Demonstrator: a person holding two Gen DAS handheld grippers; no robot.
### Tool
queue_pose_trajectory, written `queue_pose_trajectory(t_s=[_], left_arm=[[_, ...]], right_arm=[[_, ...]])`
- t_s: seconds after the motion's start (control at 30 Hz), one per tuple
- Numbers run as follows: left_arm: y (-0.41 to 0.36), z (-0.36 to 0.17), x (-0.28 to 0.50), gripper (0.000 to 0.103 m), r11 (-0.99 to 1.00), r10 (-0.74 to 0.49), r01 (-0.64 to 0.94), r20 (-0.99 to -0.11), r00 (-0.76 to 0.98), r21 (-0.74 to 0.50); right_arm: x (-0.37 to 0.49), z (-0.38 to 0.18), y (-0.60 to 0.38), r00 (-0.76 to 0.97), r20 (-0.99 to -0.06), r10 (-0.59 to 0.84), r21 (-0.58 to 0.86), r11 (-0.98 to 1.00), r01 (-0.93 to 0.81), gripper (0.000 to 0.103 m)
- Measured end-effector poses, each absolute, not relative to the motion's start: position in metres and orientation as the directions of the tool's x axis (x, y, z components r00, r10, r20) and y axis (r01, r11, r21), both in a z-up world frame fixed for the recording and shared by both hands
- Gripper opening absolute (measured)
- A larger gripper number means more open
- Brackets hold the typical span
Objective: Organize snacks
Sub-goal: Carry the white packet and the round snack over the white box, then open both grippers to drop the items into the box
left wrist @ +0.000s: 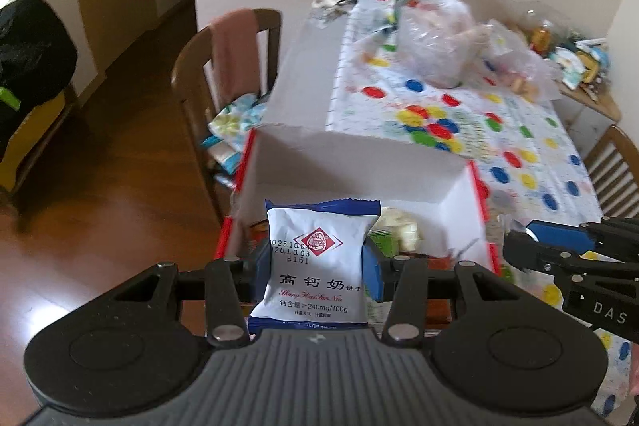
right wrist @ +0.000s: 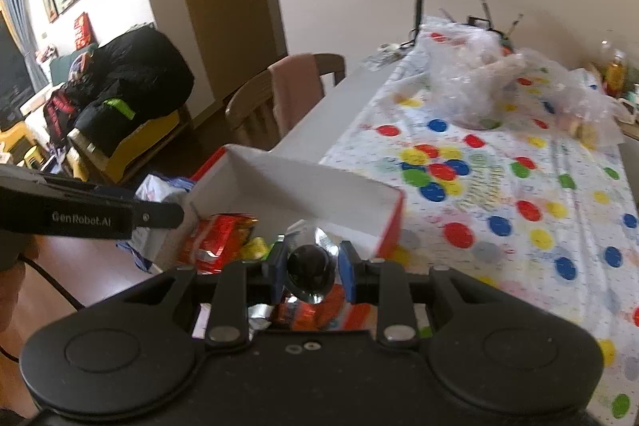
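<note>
Left hand-held gripper (left wrist: 315, 262) clamps a biscuit packet (left wrist: 315, 266); right hand-held gripper (right wrist: 311, 266) pinches a blurred, unidentifiable shiny wrapper (right wrist: 311, 270).

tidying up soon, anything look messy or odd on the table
Crumpled clear plastic bags lie heaped at the far end of the dotted tablecloth, with more clutter past them. The box of snacks sits at the near edge.

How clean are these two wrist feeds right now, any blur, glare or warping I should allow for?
Left wrist view: the biscuit packet in the left gripper is sharp, the plastic bags behind are smeared, and the wall edges bow from the fisheye. Right wrist view: softer overall, glare on the shiny dark snack in the right gripper, and the white box looks washed out.
</note>
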State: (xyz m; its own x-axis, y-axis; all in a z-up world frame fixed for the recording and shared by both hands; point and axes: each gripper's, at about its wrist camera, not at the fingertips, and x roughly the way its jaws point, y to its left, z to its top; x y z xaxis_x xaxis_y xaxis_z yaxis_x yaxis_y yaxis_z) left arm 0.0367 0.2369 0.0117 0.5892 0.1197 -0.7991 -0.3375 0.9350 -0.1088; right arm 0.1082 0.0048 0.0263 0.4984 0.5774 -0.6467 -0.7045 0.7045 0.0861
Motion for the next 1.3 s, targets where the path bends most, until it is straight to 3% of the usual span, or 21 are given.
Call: queue_pose_trajectory(t_s=[0.73, 1.3], left_arm=[[0.263, -0.037, 0.139, 0.045, 0.957, 0.143, -0.289, -0.891, 0.431, 0.014], [0.267, -0.063, 0.149, 0.046, 0.958, 0.108, -0.287, -0.933, 0.344, 0.005]], right_arm=[[0.183, -0.044, 0.085, 0.469, -0.763, 0.446, 0.06, 0.77, -0.635, 0.026], [0.208, -0.075, 0.09, 0.39, -0.846, 0.364, 0.074, 0.803, -0.591, 0.027]])
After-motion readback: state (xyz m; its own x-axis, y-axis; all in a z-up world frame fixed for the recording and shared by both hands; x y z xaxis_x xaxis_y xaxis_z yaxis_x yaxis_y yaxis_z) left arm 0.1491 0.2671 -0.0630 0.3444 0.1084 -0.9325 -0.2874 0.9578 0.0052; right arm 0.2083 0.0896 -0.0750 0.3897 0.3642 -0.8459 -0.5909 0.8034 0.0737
